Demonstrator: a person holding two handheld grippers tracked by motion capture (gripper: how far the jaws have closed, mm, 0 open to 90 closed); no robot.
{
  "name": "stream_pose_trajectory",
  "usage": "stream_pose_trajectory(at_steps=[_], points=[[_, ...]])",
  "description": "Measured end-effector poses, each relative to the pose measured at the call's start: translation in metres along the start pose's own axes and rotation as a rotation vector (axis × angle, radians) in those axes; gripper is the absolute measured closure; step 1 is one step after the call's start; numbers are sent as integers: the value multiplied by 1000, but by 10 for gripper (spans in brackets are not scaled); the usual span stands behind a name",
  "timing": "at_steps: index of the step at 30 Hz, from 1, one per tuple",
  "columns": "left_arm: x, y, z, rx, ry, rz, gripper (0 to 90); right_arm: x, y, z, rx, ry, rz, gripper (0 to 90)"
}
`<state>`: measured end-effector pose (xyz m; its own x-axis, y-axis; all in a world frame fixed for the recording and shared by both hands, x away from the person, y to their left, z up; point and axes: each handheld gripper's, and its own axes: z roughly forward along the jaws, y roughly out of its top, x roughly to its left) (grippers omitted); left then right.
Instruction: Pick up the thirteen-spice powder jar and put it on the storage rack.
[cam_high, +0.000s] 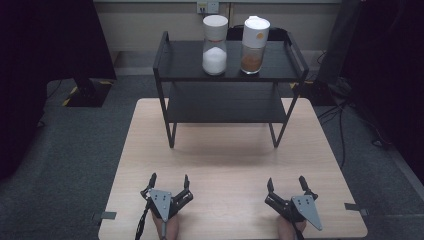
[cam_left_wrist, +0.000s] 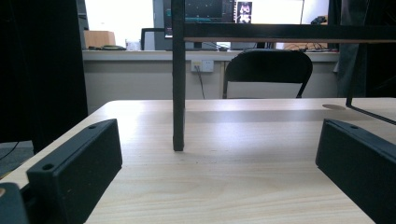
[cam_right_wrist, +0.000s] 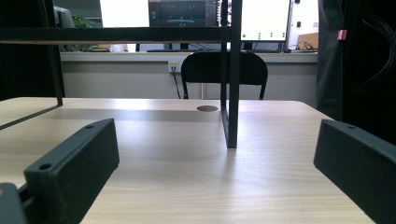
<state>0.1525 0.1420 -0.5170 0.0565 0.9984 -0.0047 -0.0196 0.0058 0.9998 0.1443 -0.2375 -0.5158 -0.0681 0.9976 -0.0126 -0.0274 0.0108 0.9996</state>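
A black two-tier shelf rack (cam_high: 227, 75) stands at the far half of the light wooden table (cam_high: 225, 160). On its top tier sit two clear jars with white lids: one with white powder (cam_high: 215, 45), one with brown contents (cam_high: 254, 46). My left gripper (cam_high: 169, 180) rests open near the table's front edge at the left, nothing between its jaws. My right gripper (cam_high: 286, 183) rests open at the front right, likewise holding nothing. The left gripper view shows the rack's front left leg (cam_left_wrist: 178, 93) ahead; the right gripper view shows the front right leg (cam_right_wrist: 232, 84).
A black chair (cam_left_wrist: 266, 72) stands behind the table, with a desk and monitors (cam_right_wrist: 187, 11) beyond. Dark stands and cables (cam_high: 345, 115) lie on the grey carpet at both sides. A round brown mark (cam_right_wrist: 207, 108) sits on the tabletop under the rack.
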Motion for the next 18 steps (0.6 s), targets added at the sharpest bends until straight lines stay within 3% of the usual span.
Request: stream_pose_trajectory(at_steps=[18], points=[[1,0,0,0,-8,0,0,0,0,0,0,0,0,0]])
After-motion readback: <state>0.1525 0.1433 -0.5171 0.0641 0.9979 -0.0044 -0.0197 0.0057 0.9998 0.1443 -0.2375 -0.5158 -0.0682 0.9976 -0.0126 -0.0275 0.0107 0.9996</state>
